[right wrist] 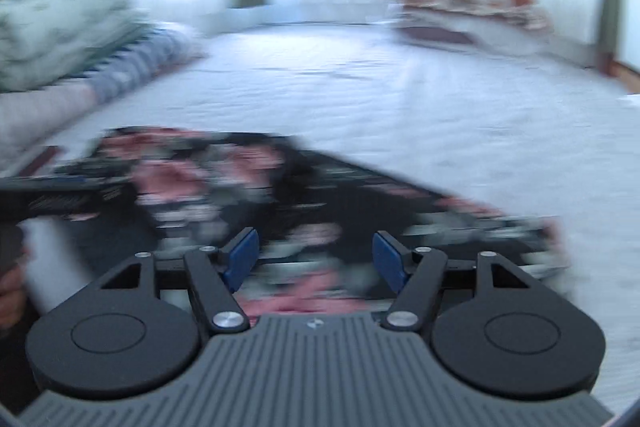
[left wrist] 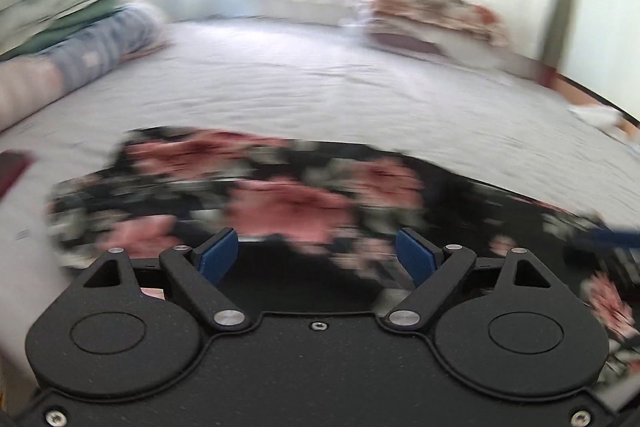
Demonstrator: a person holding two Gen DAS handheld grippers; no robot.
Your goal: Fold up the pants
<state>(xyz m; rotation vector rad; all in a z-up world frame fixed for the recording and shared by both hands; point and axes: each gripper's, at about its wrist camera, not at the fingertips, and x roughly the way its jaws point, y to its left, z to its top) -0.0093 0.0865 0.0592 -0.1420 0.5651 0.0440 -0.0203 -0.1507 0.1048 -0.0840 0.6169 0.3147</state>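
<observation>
Left wrist view is showing the left gripper [left wrist: 318,254] standing wide apart with nothing between its blue pads; it is hovering just above the pants [left wrist: 280,203], a dark floral garment lying on the grey bed [left wrist: 320,87]. In the right wrist view the right gripper [right wrist: 316,259] is also spread wide and is gripping nothing, only looking down on the same cloth. At the left edge of that view the other tool is appearing, held by a hand [right wrist: 10,291], though blur is hiding the details. The pants are lying in a compact shape near the front edge of the bed, and one layer seems to be resting over another, so I am judging that at least one fold is done. How many folds are remaining I cannot tell, because both pictures are smeared. Stacked bedding [left wrist: 60,7] is sitting well apart at the left.
</observation>
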